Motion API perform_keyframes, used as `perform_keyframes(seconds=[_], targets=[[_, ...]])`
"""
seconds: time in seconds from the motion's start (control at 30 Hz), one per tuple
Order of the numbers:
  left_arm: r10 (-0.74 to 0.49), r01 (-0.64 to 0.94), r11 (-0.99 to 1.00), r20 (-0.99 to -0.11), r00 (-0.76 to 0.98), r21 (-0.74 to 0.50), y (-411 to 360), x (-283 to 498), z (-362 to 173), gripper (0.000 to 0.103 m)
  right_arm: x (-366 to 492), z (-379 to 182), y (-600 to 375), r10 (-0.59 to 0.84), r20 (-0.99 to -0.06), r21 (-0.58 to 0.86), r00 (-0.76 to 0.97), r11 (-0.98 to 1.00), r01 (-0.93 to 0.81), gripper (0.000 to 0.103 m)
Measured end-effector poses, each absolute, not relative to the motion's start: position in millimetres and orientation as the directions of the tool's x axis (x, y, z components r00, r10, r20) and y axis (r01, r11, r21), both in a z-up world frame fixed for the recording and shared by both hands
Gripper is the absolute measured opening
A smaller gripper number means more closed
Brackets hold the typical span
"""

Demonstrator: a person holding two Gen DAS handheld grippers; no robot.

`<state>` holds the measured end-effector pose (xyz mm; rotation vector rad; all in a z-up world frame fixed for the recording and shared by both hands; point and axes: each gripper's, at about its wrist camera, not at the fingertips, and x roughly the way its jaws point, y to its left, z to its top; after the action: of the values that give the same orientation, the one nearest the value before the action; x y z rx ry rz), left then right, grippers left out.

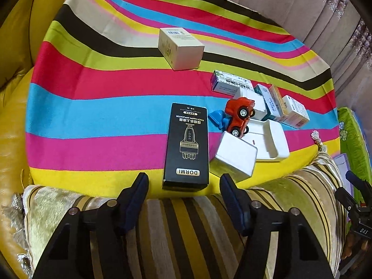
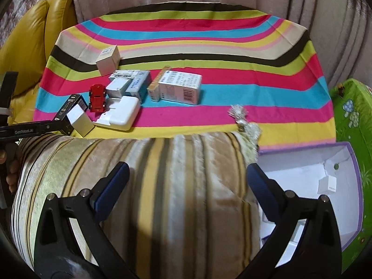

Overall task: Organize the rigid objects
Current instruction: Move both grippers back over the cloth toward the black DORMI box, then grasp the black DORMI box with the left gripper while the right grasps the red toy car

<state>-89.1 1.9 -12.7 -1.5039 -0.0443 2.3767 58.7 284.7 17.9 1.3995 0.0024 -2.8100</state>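
Left wrist view looks down on a big striped cloth (image 1: 93,116) with boxes lying all over it. The left gripper (image 1: 183,186) is spread wide with nothing in it. It hangs over a striped cushion (image 1: 186,232), just short of the black box (image 1: 187,146), which lies at the near edge of the cloth.

Right wrist view shows the right gripper (image 2: 188,176) spread wide too, and empty. An open purple box (image 2: 325,186) sits near it on the right, maybe the place to put things.

What could go wrong? The black box is long and close to the cloth edge. A bump from one finger could push it off onto the cushion. A white box (image 1: 234,155) leans right beside it, so a wide grab could knock that one. The red toy car (image 1: 239,116) is tipped up on the pile and looks ready to roll off.

The black box says "DORMI" and "PINCH HAPPY APPLICATOR". The small boxes (image 1: 260,97) have print too tiny to read.
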Motion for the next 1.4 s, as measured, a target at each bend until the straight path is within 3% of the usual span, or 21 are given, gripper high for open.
perform_keyframes(seconds=[0.37,0.9,1.17,1.4], targets=[[0.314,-0.259,-0.939,-0.877,-0.365,-0.228,6.0,-95.7,-21.4,0.045,30.3,18.6,243.4,-0.002,-0.804,-0.046,-0.594,-0.997,0.065,0.101],[0.347,-0.254,-0.931,-0.854,-0.388,-0.263,2.4,-93.9,-22.2,0.044,-28.3,2.8,203.2,-0.008,-0.848,-0.046,-0.530,-0.995,0.087,0.101],[0.354,-0.253,-0.929,-0.849,-0.391,-0.271,1.2,-93.3,-22.7,0.044,-40.0,16.0,181.8,-0.055,-0.807,-0.008,-0.588,-0.995,0.104,0.101],[0.364,-0.251,-0.926,-0.845,-0.393,-0.282,-0.1,-93.2,-23.5,0.044,-64.7,4.4,149.2,-0.120,-0.831,0.025,-0.542,-0.983,0.180,0.087]])
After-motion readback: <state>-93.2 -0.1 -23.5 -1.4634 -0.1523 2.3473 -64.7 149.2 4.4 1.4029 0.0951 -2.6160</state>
